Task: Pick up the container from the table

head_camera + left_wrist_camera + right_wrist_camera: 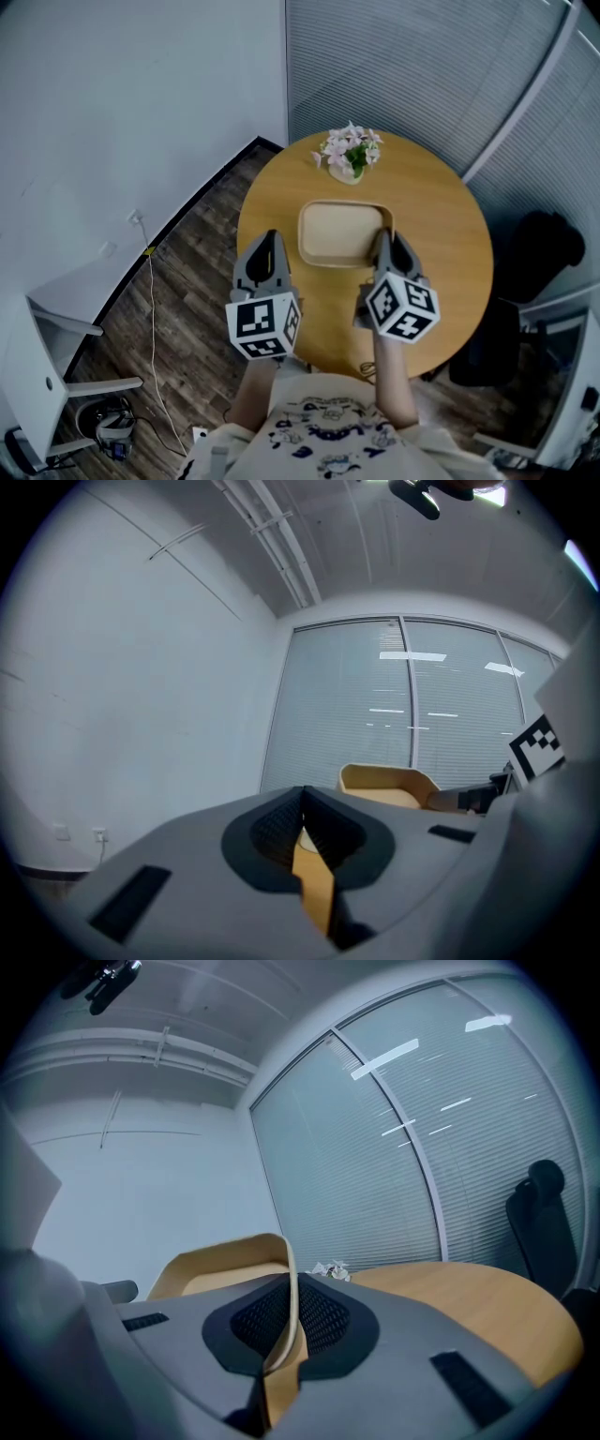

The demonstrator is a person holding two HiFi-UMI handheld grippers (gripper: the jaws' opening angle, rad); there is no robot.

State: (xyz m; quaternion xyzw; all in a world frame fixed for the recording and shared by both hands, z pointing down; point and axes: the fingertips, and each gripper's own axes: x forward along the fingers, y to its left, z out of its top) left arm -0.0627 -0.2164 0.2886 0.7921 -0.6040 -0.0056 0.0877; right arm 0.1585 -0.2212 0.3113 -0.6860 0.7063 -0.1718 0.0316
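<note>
A shallow tan container [339,232] lies in the middle of the round wooden table [441,234]. My right gripper [382,242] is at its near right corner, and in the right gripper view the thin rim [286,1288] runs between the pads of the right gripper [283,1324], which is shut on it. Whether the container has left the table I cannot tell. My left gripper [270,240] hovers over the table's left edge, a little left of the container and apart from it. In the left gripper view the left gripper [302,803] has its jaws together, empty, with the container [380,785] beyond.
A small vase of pink and white flowers [350,154] stands at the table's far edge. A black chair [532,258] is right of the table and white furniture [56,319] is at the left. A cable [152,309] trails on the wood floor. Blinds and wall close the back.
</note>
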